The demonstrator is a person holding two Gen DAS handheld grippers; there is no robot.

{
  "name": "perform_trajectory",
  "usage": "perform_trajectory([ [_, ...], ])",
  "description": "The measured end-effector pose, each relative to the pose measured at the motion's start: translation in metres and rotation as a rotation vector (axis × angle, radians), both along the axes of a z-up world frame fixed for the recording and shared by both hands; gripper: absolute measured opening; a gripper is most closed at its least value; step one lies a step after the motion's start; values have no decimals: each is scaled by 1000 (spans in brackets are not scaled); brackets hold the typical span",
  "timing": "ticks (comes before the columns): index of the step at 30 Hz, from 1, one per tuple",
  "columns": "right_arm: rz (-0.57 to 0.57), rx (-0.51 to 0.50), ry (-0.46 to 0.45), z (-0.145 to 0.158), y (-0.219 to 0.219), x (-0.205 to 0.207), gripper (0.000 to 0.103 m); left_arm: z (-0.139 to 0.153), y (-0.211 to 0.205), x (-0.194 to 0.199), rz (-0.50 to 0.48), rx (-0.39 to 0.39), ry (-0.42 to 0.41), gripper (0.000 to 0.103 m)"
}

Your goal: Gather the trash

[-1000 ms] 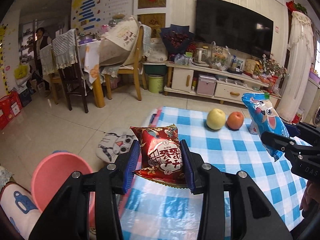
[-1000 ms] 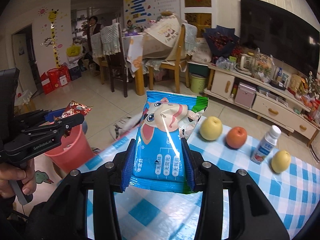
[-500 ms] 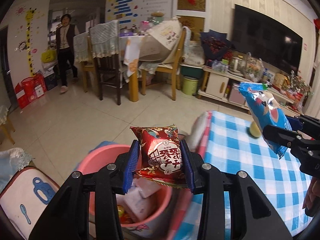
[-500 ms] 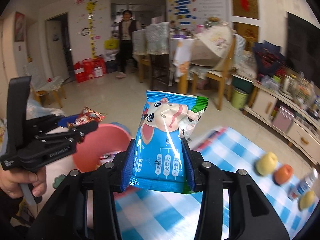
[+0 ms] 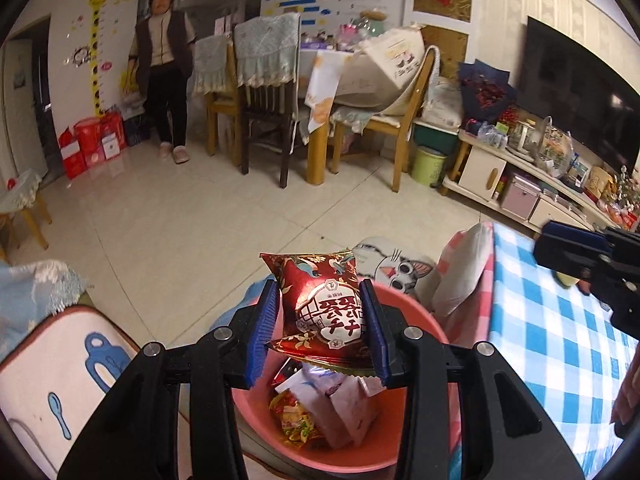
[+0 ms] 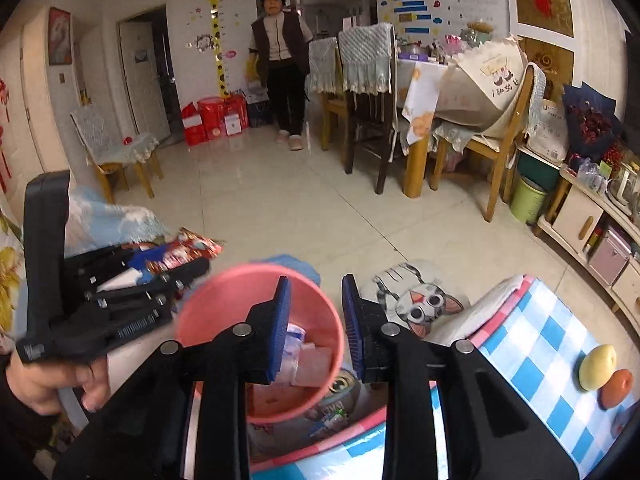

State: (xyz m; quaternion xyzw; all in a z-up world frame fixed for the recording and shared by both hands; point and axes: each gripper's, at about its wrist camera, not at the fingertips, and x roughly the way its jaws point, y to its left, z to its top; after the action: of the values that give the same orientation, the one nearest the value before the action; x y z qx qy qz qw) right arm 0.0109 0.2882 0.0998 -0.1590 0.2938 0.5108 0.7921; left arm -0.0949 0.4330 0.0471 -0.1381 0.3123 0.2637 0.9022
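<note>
My left gripper [image 5: 320, 286] is shut on a red snack packet [image 5: 324, 312] and holds it upright above the pink bucket [image 5: 420, 320]. Several wrappers [image 5: 340, 404] lie in the bucket. In the right wrist view the same left gripper [image 6: 192, 256] with the red packet [image 6: 188, 246] hangs at the bucket's left rim [image 6: 240, 276]. My right gripper [image 6: 316, 296] is over the bucket with its jaws closing and nothing between them. A pale blue and white wrapper [image 6: 294, 334] lies in the bucket just below them. The right gripper's blue pad [image 5: 568, 240] shows at the right edge of the left wrist view.
The table with a blue checked cloth [image 6: 540, 340] is at the right and carries a yellow apple [image 6: 598, 366] and an orange fruit [image 6: 616, 388]. A cat-face cushion [image 6: 420, 300] lies on the floor behind the bucket. A person [image 6: 280, 60] stands near the dining chairs.
Both grippers swung left from the table to above the pink bucket. The blue packet is gone from the right gripper, and its jaws stand narrower. The red packet stays in the left gripper.
</note>
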Motion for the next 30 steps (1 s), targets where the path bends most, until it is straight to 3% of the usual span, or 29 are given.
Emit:
perform_trajectory([
  [11, -11, -17, 39, -24, -13, 5, 31, -51, 2, 21, -33, -64, 91, 43],
  [17, -15, -18, 49, -27, -18, 7, 32, -60, 3, 24, -30, -72, 100, 43],
  [21, -13, -13, 50, -28, -18, 6, 35, -60, 4, 24, -18, -67, 98, 53],
  [26, -15, -7, 59, -29, -20, 6, 36, -55, 2, 22, -11, -52, 86, 56],
  [27, -16, -5, 60, -29, -21, 6, 37, -53, 2, 21, -8, -53, 83, 61],
  [28, -17, -1, 61, -29, -23, 6, 39, -52, 2, 19, 1, -53, 78, 69],
  [30, -22, 12, 57, -27, -30, 5, 55, -50, 0, 14, 25, -51, 66, 75],
])
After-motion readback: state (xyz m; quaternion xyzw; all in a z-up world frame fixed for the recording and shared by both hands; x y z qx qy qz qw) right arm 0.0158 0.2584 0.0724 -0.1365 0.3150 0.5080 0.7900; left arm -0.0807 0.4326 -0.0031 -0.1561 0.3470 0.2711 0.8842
